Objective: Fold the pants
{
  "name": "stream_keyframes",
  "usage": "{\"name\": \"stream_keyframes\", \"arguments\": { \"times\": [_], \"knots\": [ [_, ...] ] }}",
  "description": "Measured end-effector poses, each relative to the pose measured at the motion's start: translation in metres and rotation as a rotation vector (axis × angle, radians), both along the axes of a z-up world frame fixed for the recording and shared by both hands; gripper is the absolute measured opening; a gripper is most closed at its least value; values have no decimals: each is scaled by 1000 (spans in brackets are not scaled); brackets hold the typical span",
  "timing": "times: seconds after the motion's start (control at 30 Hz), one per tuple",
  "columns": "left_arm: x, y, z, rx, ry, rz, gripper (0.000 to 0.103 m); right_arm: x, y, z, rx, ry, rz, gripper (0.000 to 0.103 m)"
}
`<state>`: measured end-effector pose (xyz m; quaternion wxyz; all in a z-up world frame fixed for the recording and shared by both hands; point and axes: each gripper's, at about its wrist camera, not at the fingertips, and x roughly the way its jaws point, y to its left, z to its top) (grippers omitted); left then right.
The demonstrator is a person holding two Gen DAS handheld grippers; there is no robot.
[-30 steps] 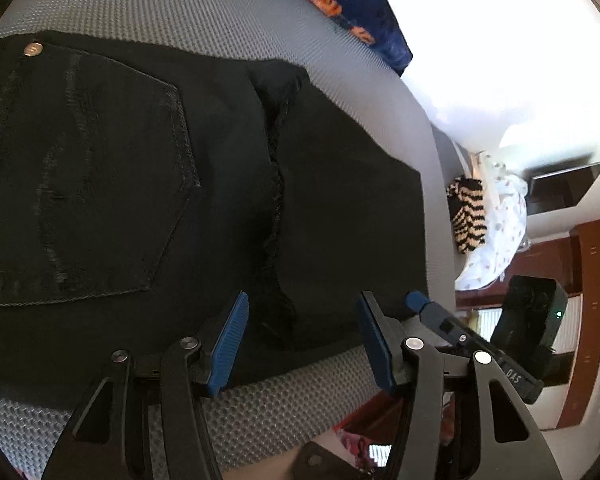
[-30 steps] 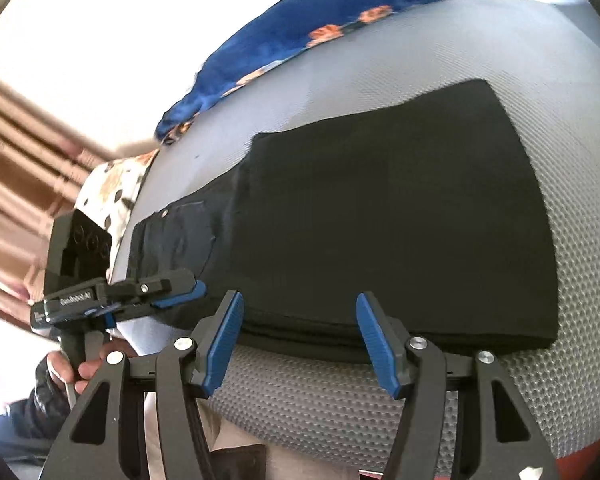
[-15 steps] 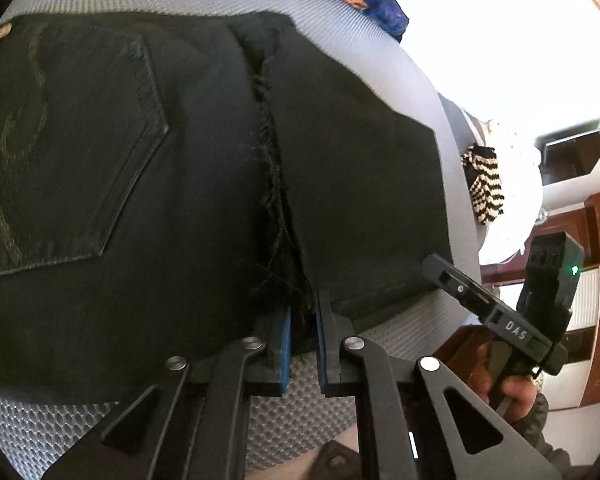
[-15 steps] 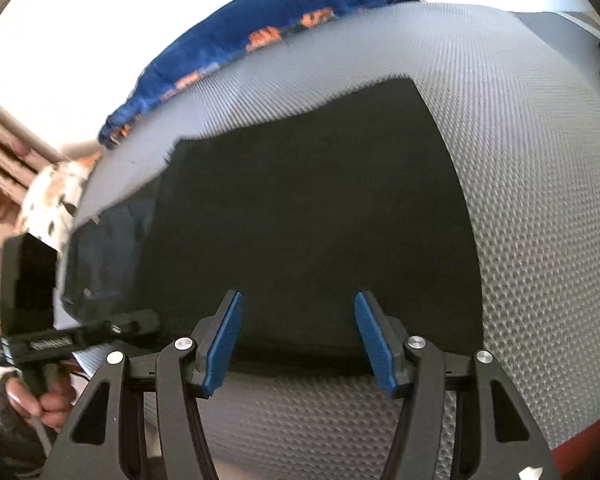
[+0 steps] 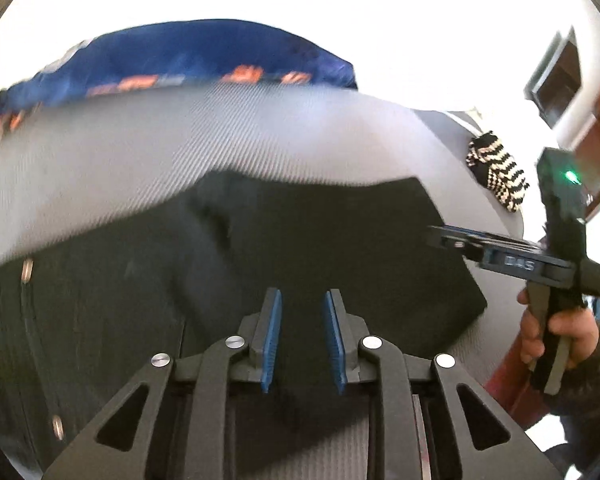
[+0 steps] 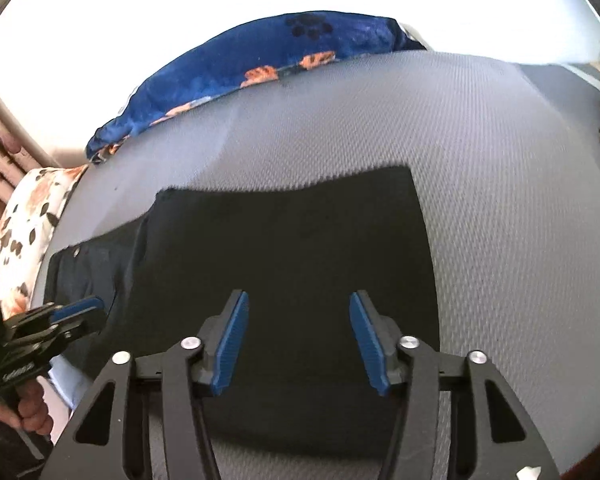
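Left gripper (image 5: 302, 340) reopened, pants (image 6: 284, 264) edge free

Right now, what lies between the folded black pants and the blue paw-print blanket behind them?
Only bare grey mesh surface separates the pants from the blue blanket. The right wrist view shows it sharply; the left wrist view is blurred.

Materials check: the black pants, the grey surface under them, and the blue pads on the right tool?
Black pants: likely denim, matte, with metal rivets and stitched seams. Grey surface: woven or mesh-like textile, regular dotted texture, probably a padded cover. Pads on the right tool: blue, finely ribbed, probably rubber or soft plastic.
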<state>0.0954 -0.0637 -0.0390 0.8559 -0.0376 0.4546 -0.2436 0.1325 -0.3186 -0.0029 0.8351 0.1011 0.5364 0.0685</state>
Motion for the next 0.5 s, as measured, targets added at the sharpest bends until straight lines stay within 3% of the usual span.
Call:
{"name": "stream_keyframes", "arguments": {
  "times": [0.27,0.4,0.5],
  "knots": [
    [62,-29,-26,10,15,-68,25,50,3,-21,-48,33,12,40],
    [88,-31,-48,26,70,-26,25,65,0,-27,-68,26,5,37],
    [94,-22,-57,-37,81,-12,25,73,-4,-29,-61,22,-9,35]
  ]
}}
